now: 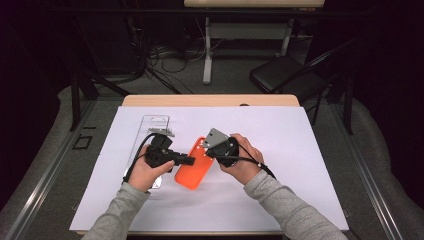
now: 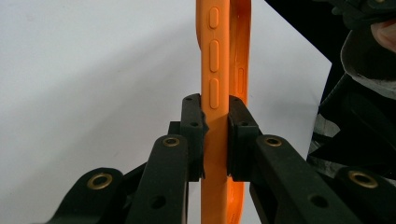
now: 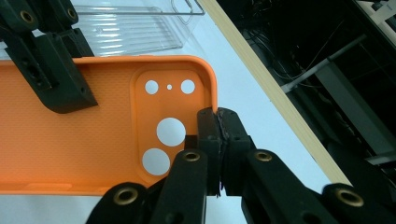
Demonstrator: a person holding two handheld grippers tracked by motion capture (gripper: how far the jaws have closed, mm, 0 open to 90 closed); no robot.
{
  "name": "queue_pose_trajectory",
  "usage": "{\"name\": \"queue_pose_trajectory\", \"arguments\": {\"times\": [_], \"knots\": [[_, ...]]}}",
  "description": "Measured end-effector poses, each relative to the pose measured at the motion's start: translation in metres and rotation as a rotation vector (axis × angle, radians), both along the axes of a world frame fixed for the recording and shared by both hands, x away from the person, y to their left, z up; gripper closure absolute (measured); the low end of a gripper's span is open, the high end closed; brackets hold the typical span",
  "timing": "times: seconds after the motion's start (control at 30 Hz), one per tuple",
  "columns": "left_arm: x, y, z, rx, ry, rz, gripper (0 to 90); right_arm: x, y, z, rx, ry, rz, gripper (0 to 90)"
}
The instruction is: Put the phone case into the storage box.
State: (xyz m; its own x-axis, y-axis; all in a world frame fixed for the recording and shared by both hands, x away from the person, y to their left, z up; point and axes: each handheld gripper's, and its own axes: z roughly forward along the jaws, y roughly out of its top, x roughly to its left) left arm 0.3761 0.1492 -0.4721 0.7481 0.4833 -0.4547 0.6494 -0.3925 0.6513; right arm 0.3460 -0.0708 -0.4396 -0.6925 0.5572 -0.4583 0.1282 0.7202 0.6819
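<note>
High view: both grippers hold one orange phone case (image 1: 194,165) just above the white sheet (image 1: 280,150) that covers the table, the left gripper (image 1: 187,160) clamped on a long side, the right gripper (image 1: 212,151) on the corner at the camera cut-outs.

Left gripper view shows the case edge-on, its side wall squeezed between the two black pads (image 2: 194,135) just below a row of three moulded button bumps. Right gripper view shows the right gripper (image 3: 217,140) with its jaws nipped shut on the thin rim at the rounded corner, the cut-out holes just to the jaws' left and the other gripper's pad pressing the case's dimpled inner face farther off.

The case looks like soft, matt rubbery plastic, so it will probably flex. Any bending or handing over would go best with the two grips kept square to the rim, pulling gently and evenly, since a pinch on so narrow a lip could slip off.

Beyond the left gripper lies a clear ribbed plastic tray (image 3: 130,28).
</note>
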Motion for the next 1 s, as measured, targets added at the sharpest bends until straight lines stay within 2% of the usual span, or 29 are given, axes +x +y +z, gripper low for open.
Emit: {"name": "queue_pose_trajectory", "arguments": {"times": [0.57,0.77,1.0], "knots": [[0.000,0.002,0.001,0.005,-0.008,0.010,80.6,0.001,0.000,0.000,0.018,-0.001,0.002,87.4],[0.000,0.001,0.000,0.014,-0.016,0.015,80.6,-0.001,-0.004,0.001,0.065,-0.007,-0.003,79.5],[0.000,0.002,0.000,0.013,-0.037,0.036,80.6,-0.006,-0.010,0.006,0.123,-0.043,-0.009,65.5]]}}
